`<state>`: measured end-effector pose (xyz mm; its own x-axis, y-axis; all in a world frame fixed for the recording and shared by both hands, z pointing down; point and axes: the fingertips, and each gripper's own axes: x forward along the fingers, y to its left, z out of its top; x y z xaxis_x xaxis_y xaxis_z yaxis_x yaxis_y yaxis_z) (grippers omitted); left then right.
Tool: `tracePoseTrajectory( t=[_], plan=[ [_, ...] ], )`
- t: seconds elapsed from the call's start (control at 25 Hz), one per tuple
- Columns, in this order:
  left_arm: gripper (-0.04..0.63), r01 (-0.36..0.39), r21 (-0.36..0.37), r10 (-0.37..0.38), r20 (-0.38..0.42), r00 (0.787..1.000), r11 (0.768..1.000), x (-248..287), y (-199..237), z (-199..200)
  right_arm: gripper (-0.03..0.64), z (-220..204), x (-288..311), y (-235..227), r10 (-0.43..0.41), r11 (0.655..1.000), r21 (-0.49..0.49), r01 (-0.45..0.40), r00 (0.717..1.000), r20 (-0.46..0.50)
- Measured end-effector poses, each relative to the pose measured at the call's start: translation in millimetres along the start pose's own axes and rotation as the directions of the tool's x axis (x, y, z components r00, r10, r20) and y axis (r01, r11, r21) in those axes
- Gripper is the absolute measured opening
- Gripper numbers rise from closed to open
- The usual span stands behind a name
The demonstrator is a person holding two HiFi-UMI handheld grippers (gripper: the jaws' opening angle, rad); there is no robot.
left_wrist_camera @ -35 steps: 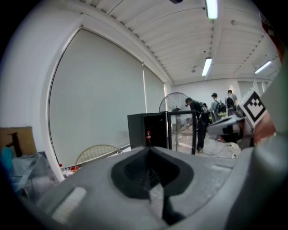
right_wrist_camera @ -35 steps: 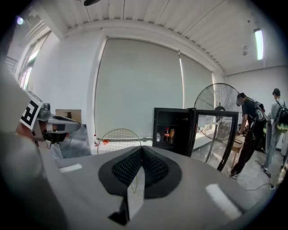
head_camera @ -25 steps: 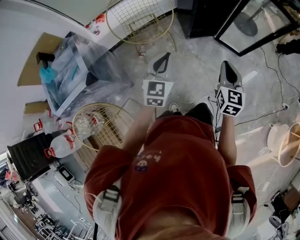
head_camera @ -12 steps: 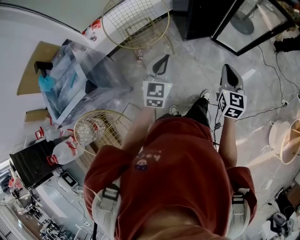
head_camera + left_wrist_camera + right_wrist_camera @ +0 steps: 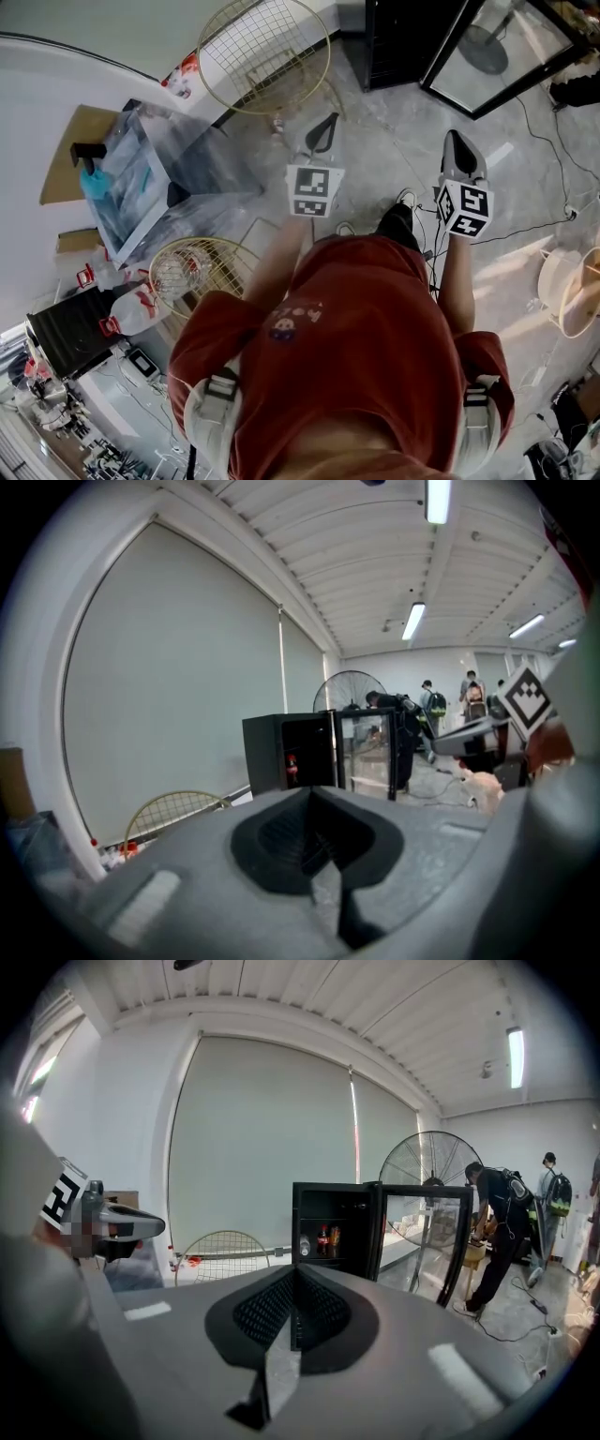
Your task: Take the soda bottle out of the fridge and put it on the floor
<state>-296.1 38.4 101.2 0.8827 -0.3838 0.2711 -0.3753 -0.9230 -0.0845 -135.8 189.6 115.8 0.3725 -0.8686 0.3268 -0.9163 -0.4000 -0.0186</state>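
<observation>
The soda bottle (image 5: 323,1238) is small and dark with a red label. It stands upright on a shelf inside the open black fridge (image 5: 309,1199), between a clear bottle (image 5: 304,1246) on its left and an orange container (image 5: 335,1238) on its right. Only the right gripper view shows it this plainly. The left gripper view looks at the same fridge from further left, and there only a small red spot shows in the dark interior, beside the glass door (image 5: 367,752) swung out to the right. The head view sees the fridge from above at the far edge, with its inside hidden and the door standing open over the pale floor (image 5: 394,141). That view alone shows both grippers at once: the left gripper (image 5: 322,129) and the right gripper (image 5: 457,145) are held out side by side ahead of the person in the red shirt (image 5: 356,337), well short of the fridge. Each gripper's jaws are pressed together with nothing between them. A large standing fan (image 5: 436,1180) rises behind the door in the right gripper view.
</observation>
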Motion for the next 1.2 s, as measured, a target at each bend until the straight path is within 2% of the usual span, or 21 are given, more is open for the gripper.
tracePoseTrajectory(
  t=[0.48,0.96,1.2],
  plan=[
    [0.000,-0.006,0.018,0.007,-0.027,1.000,1.000,91.0,-49.7,27.0,0.000,4.6,44.8,-85.4,0.059,0.998,0.038,-0.059,0.998,0.001],
    [0.000,-0.047,-0.015,0.047,-0.028,0.999,0.999,182.3,-108.0,72.6,0.000,31.5,70.5,-201.7,0.099,0.995,0.027,-0.100,0.995,0.007],
    [0.000,-0.067,-0.015,0.066,-0.031,0.997,0.998,219.5,-130.3,86.3,0.000,37.2,82.8,-244.6,0.122,0.992,0.031,-0.122,0.992,0.018]
  ],
)
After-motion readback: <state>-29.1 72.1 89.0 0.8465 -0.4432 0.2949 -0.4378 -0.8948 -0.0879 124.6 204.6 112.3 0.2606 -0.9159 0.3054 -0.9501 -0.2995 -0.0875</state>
